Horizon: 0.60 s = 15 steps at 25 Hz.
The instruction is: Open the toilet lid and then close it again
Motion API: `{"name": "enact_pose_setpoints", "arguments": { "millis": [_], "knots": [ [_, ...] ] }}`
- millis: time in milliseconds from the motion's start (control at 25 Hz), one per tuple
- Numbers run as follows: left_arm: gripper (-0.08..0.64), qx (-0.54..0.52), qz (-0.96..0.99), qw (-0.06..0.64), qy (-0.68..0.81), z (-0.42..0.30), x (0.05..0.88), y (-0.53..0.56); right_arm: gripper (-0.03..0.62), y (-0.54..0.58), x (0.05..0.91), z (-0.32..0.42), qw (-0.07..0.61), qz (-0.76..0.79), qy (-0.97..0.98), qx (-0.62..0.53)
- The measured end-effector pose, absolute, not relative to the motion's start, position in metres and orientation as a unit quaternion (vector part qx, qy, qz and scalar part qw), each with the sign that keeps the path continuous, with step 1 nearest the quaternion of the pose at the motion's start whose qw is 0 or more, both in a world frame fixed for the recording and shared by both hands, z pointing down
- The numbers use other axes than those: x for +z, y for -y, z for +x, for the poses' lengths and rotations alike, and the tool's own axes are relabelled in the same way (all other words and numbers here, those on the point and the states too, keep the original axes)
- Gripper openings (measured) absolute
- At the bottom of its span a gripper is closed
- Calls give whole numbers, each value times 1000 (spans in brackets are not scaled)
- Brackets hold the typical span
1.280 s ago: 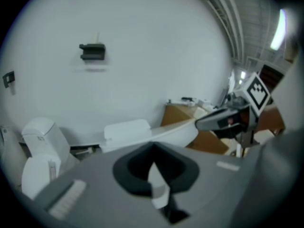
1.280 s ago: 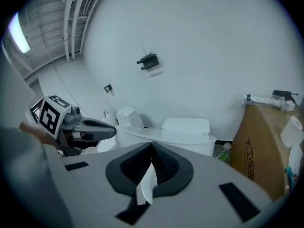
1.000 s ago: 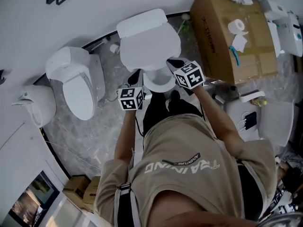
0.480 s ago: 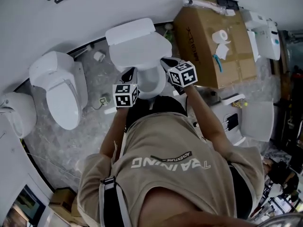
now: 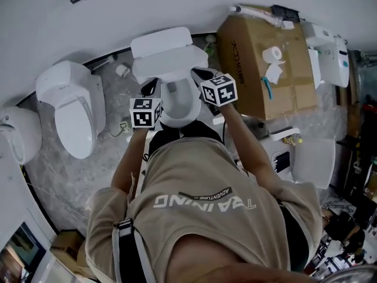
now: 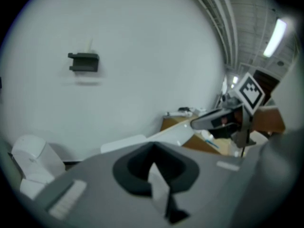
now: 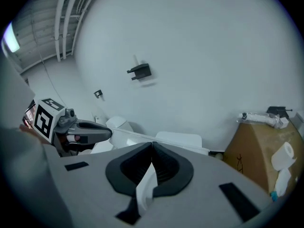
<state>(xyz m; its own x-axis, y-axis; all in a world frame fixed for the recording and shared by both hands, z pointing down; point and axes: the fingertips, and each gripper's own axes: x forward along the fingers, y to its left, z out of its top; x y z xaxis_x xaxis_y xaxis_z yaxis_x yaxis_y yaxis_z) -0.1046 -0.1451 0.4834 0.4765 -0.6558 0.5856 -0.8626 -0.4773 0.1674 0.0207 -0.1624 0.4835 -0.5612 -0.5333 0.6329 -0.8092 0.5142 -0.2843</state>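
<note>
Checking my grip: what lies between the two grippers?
The lid: the head view shows it spanning left gripper to right gripper; each gripper view shows its white edge in shut jaws.

Toilets: three, namely centre toilet, left toilet and edge toilet at frame left. Grippers: two, left gripper and right gripper. Lid, upper centre: one; box and paper roll, upper right: one each.

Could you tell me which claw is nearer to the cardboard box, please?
Right. The right claw grips the toilet lid on the side toward the cardboard box; the left claw grips the lid's far side, away from it.
</note>
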Motion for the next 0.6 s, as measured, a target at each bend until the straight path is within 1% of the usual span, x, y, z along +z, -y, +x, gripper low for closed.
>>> {"name": "enact_pose_setpoints", "arguments": {
  "millis": [160, 400, 600],
  "knots": [
    [6, 219, 819, 224, 480, -106, 475, 163, 14, 180, 475, 18, 243, 391, 850, 258],
    [6, 220, 809, 217, 499, -110, 465, 188, 14, 206, 464, 14, 240, 362, 865, 252],
    [5, 220, 795, 206, 527, -113, 454, 215, 14, 231, 453, 8, 276, 338, 879, 192]
  ]
}}
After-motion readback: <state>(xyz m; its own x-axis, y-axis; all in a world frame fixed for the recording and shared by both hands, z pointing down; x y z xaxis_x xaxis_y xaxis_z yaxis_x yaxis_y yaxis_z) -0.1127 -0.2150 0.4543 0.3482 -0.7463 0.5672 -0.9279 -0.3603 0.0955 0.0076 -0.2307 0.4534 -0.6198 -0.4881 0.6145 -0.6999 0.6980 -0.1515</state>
